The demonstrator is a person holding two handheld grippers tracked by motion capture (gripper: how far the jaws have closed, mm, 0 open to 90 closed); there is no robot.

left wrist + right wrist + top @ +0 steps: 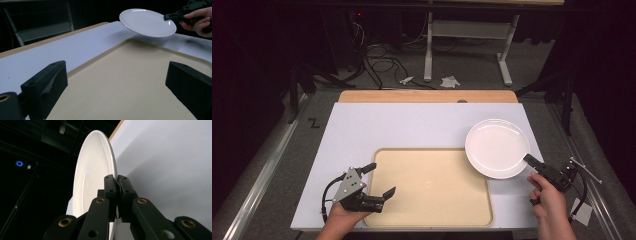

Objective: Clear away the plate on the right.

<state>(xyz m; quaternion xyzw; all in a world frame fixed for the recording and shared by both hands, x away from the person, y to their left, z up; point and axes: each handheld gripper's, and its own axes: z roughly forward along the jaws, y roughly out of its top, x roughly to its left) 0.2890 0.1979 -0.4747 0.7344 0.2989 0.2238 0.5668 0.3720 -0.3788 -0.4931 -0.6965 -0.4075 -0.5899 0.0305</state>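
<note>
A white plate (pixel 497 147) hangs just above the table's right side, its rim pinched by my right gripper (pixel 532 161), which is shut on it. In the right gripper view both black jaws clamp the plate (pixel 93 172) edge, my right gripper (pixel 116 181) meeting at the rim. The left gripper view shows the plate (pixel 146 22) lifted and tilted above the far corner of the beige tray (pixel 120 82). My left gripper (pixel 379 181) rests at the tray's (pixel 427 200) near left corner, jaws wide open with nothing between them; my left gripper (pixel 116 85) faces across the tray.
A white mat (pixel 362 135) covers the table under the tray, with a wooden edge (pixel 427 96) at the back. Beyond the table stand a white frame's legs (pixel 467 50) and cables (pixel 382 62) on the floor. A small paper piece (pixel 583 214) lies by the right edge.
</note>
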